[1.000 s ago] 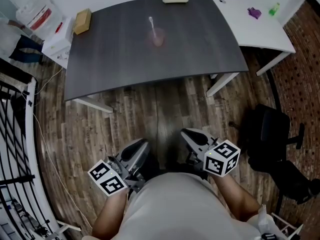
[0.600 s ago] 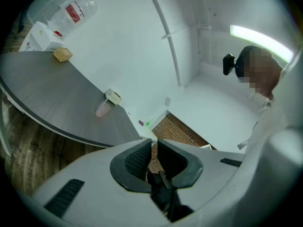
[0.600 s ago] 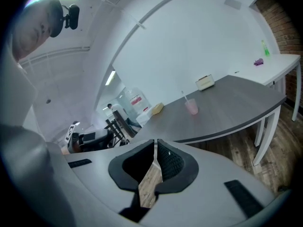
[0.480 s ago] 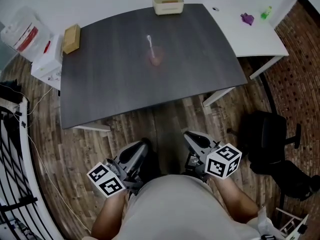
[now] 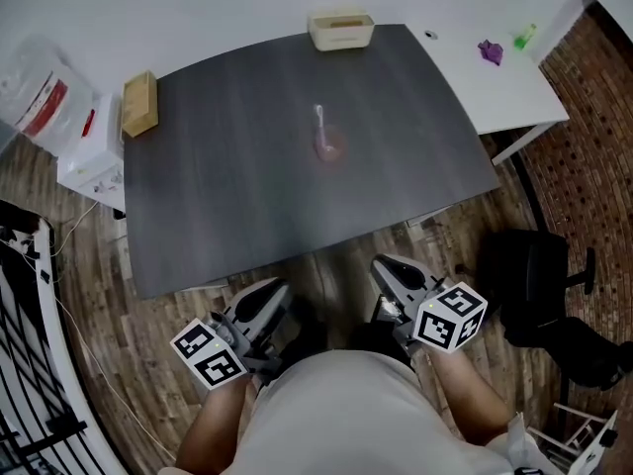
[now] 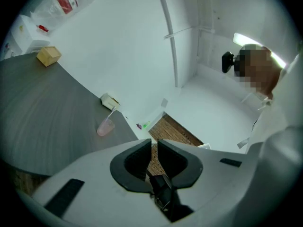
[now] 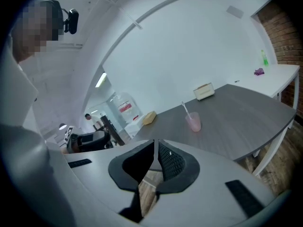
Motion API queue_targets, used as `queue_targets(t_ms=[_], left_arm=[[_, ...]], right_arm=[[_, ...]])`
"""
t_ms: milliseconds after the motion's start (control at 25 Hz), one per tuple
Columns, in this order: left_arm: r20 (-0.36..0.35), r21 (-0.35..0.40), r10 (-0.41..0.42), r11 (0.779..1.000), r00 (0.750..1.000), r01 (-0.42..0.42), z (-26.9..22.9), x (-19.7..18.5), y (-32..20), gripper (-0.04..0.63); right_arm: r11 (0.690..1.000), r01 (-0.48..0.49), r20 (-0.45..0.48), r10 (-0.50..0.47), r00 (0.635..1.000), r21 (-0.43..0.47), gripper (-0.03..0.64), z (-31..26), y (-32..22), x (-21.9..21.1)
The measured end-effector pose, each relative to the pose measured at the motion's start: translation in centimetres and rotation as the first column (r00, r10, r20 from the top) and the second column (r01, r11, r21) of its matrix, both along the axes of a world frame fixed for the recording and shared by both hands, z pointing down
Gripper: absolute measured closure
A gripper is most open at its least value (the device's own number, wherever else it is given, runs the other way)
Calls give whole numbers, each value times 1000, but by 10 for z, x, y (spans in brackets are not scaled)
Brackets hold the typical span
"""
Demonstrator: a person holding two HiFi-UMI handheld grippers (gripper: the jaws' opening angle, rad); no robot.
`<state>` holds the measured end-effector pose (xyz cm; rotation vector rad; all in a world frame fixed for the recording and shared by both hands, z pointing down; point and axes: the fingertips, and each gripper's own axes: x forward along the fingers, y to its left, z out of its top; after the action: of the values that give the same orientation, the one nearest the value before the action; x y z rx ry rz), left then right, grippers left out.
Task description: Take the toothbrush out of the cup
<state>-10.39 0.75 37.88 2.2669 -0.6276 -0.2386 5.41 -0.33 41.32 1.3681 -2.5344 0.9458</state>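
The worktop (image 5: 247,196) has drawn nearer in the head view, with the toothbrush (image 5: 320,119) in the cup (image 5: 330,147) mid-worktop, well beyond the low-held left tool (image 5: 265,297) and right tool (image 5: 392,271); the left gripper view, then the right, shows jaws nearly together, empty, probably just carried.

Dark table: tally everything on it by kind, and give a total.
Cup: 1
Toothbrush: 1
Tray: 1
Block: 1
Total: 4
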Motion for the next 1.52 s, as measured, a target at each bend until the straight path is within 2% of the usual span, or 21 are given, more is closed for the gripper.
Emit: queue_targets(t_ms=[160, 400, 1000, 1520], left_arm=[[-1, 2, 24, 1000, 1000, -24, 0, -7, -13, 555], [2, 4, 35, 999, 999, -35, -1, 1, -24, 555], [22, -5, -31, 999, 999, 31, 2, 31, -52, 555], [65, -30, -57, 998, 996, 59, 24, 33, -85, 555]], right_arm=[[999, -35, -10, 35, 999, 2, 603, -1, -10, -1], [999, -34, -13, 34, 999, 1, 603, -1, -18, 5], [1000, 31, -18, -31, 999, -5, 603, 3, -53, 31], [997, 75, -86, -73, 994, 16, 601, 5, -98, 36]])
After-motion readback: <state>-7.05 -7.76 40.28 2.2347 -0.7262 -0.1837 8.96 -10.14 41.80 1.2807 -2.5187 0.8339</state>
